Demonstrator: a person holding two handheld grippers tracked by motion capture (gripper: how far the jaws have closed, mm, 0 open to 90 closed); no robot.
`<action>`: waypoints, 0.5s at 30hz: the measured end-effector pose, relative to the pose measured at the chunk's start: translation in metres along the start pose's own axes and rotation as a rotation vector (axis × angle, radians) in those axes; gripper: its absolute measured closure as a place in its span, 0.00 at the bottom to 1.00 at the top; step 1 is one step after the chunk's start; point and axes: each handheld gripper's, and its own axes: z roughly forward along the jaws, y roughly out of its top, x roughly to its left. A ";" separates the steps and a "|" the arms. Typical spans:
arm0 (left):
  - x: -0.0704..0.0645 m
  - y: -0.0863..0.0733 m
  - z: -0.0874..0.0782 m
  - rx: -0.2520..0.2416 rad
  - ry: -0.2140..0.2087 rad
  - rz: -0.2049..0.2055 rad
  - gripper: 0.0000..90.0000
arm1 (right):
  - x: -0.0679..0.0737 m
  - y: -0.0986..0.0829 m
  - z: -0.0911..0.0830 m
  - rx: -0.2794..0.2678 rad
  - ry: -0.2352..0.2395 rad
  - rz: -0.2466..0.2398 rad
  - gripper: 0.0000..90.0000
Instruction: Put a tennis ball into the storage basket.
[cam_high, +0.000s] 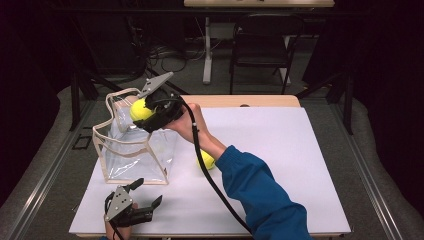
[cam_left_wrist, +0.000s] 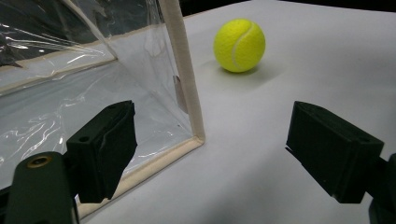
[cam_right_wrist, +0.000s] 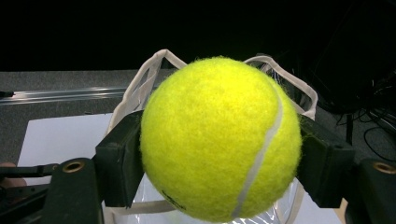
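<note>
Right claw: your jaws are clamped on a tennis ball, one black pad pressed into each side, the seam curving down its right face in the right gripper view.
Right hand: you've got it reaching across from the right, blue sleeve angled up from the bottom edge, wrist raised above the worktop.
Held ball vs bag: the ball sits up at the mouth of the clear bag, level with its cream handles, which loop just behind it.
Left claw: your jaws stand wide apart, gripping nothing, low over the near left of the worktop.
Left claw vs bag: the bag's cream-trimmed front corner stands just ahead, between your jaws and nearer the left one; contact is not clear.
Second ball: lying on the worktop beyond the bag's corner, well apart from your left claw, just beside your right forearm.
</note>
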 end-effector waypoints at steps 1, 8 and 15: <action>0.000 0.000 0.000 0.000 0.000 -0.002 0.18 | 0.001 0.000 0.001 0.000 0.003 0.000 0.29; 0.000 0.000 0.000 -0.004 -0.003 -0.001 0.18 | 0.002 0.001 0.006 0.007 0.012 -0.003 0.29; 0.000 0.000 0.000 -0.005 -0.001 -0.005 0.18 | 0.006 0.004 0.015 0.021 0.028 -0.006 0.29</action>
